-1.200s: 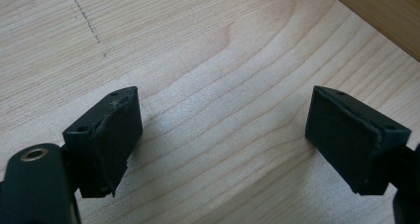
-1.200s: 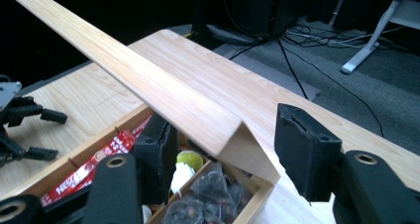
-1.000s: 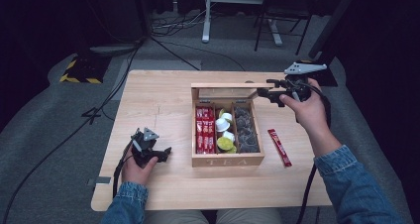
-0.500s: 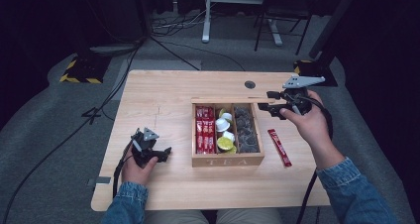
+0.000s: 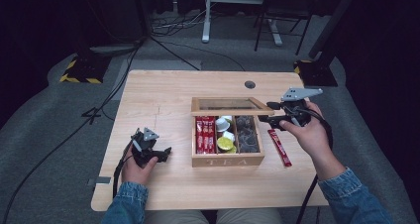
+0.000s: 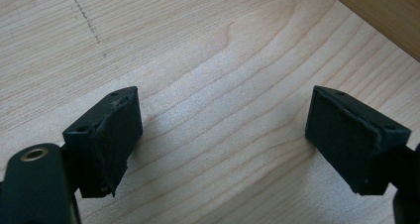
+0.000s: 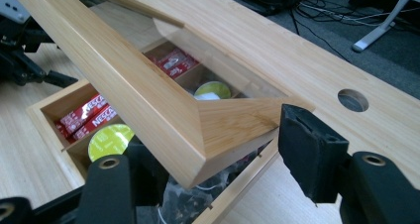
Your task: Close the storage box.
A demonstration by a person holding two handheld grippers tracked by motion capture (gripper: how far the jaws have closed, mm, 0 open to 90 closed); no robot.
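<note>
Tea box lid lowered since earlier, pinched in right gripper jaws; left gripper unmoved on table, jaws wide, empty.

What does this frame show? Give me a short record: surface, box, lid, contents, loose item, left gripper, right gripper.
surface: wooden table
box: wooden tea box, open
lid: glass-paned lid, half lowered
contents: red sachets, round capsules, dark packets
loose item: red stick sachet, right of box
left gripper: open, over bare table
right gripper: jaws astride lid corner
</note>
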